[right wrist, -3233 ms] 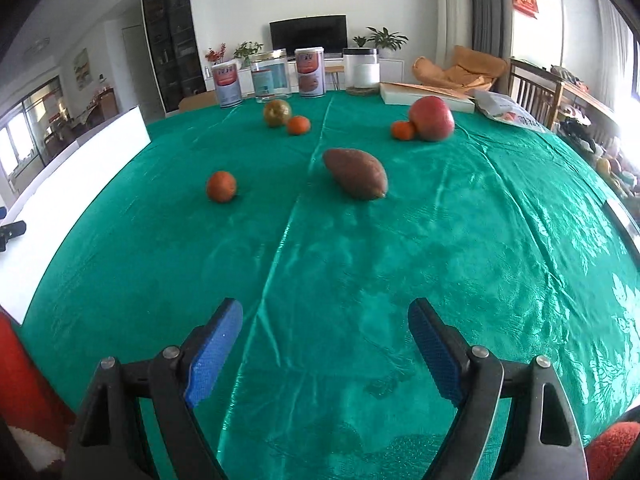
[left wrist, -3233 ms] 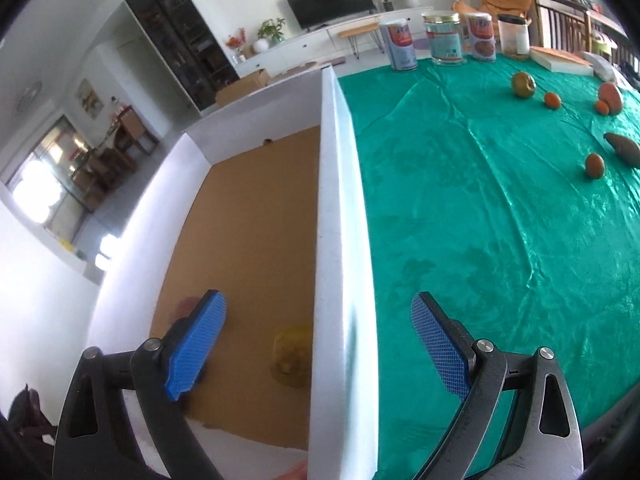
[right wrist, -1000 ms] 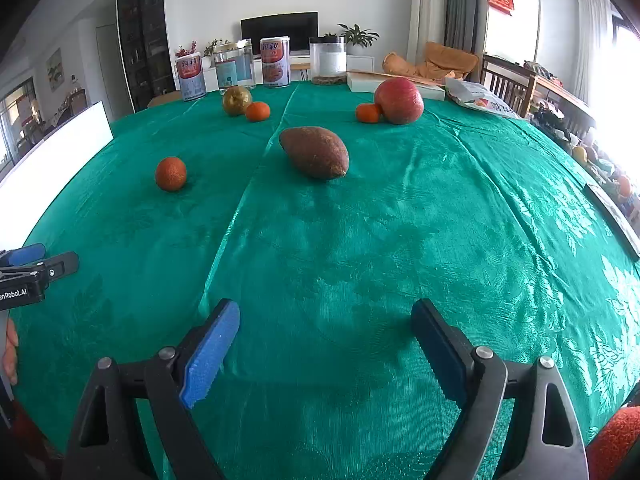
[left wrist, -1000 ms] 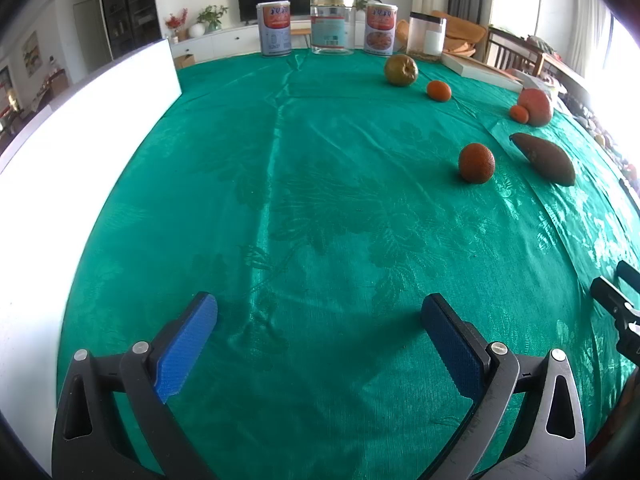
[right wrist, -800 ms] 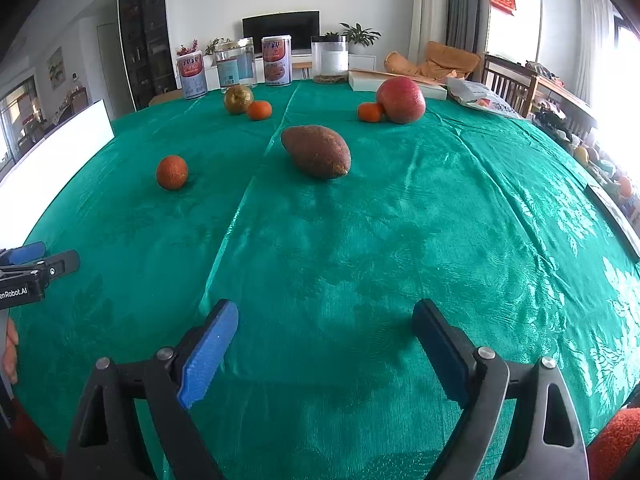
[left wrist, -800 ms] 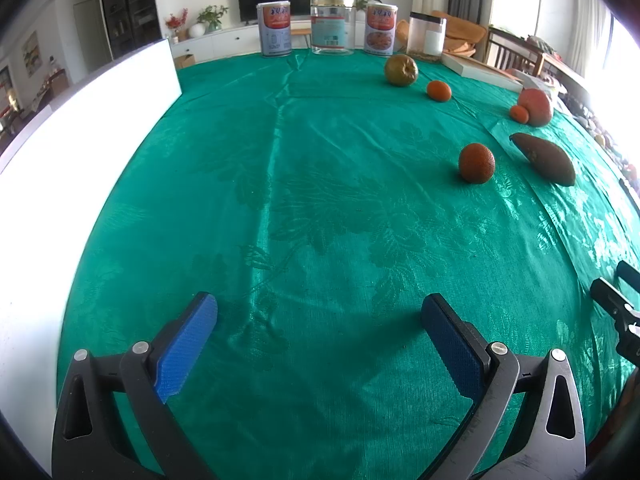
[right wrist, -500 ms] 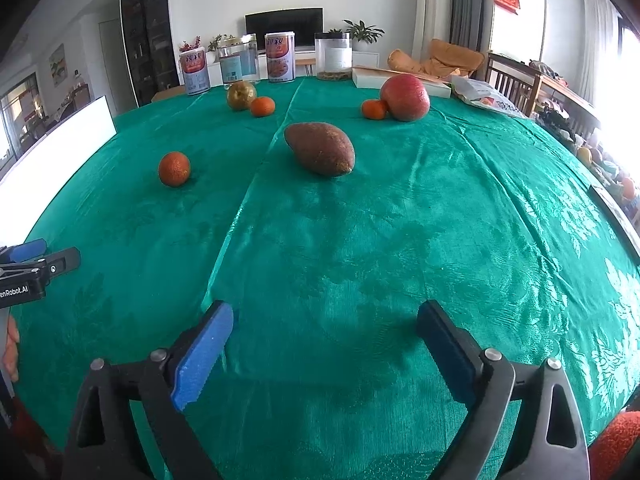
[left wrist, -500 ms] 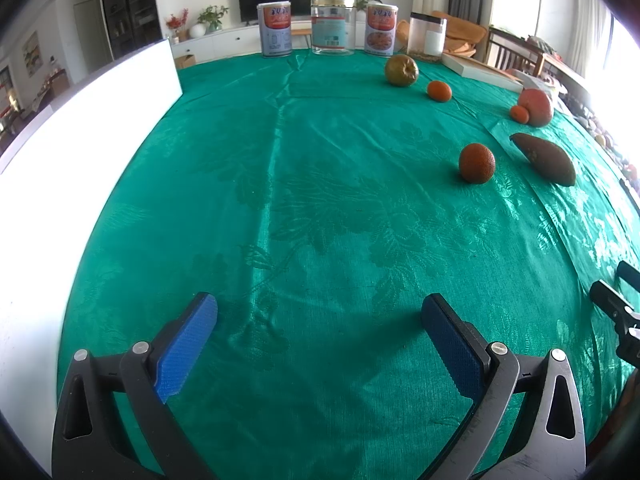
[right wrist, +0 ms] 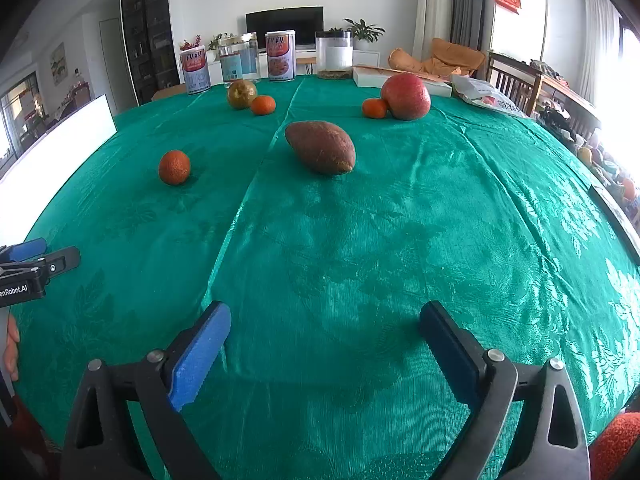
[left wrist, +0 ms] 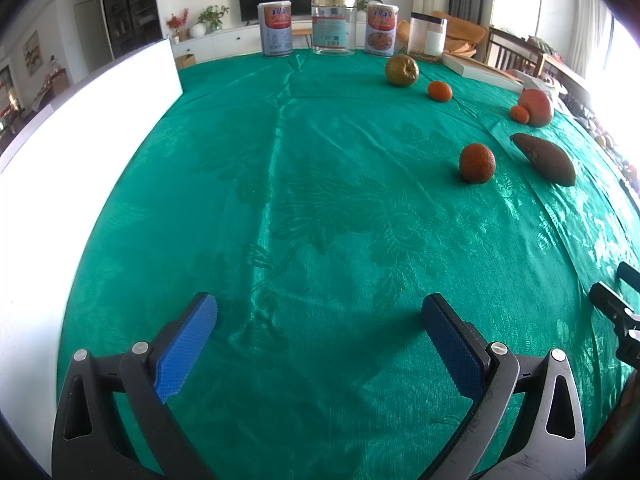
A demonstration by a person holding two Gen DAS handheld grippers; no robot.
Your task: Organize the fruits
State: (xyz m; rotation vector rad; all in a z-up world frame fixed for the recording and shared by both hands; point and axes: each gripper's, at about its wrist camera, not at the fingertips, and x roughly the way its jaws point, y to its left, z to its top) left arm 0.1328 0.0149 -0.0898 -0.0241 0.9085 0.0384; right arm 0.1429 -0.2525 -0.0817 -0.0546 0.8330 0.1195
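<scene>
On the green tablecloth lie a brown sweet potato [right wrist: 321, 152], a rough orange [right wrist: 174, 167], a red apple [right wrist: 405, 96] with a small tangerine [right wrist: 375, 107] beside it, and a greenish-brown pear [right wrist: 241, 94] next to another tangerine [right wrist: 263, 105]. The orange [left wrist: 477, 163] and sweet potato [left wrist: 545, 158] also show at the right in the left wrist view. My right gripper [right wrist: 324, 332] hovers over bare cloth well short of the sweet potato, its jaws opening with nothing between them. My left gripper [left wrist: 318, 322] stands open over bare cloth, empty.
A white box wall [left wrist: 80, 120] runs along the table's left side. Cans and jars [left wrist: 332, 26] stand at the far edge, with a flat white box [right wrist: 400, 76] and a plastic bag [right wrist: 486, 98] at the far right. The left gripper's tip [right wrist: 36, 264] shows at the left edge.
The right gripper's jaws have spread slightly wider. About three seconds ago the left gripper was over the white box; now it faces the open cloth.
</scene>
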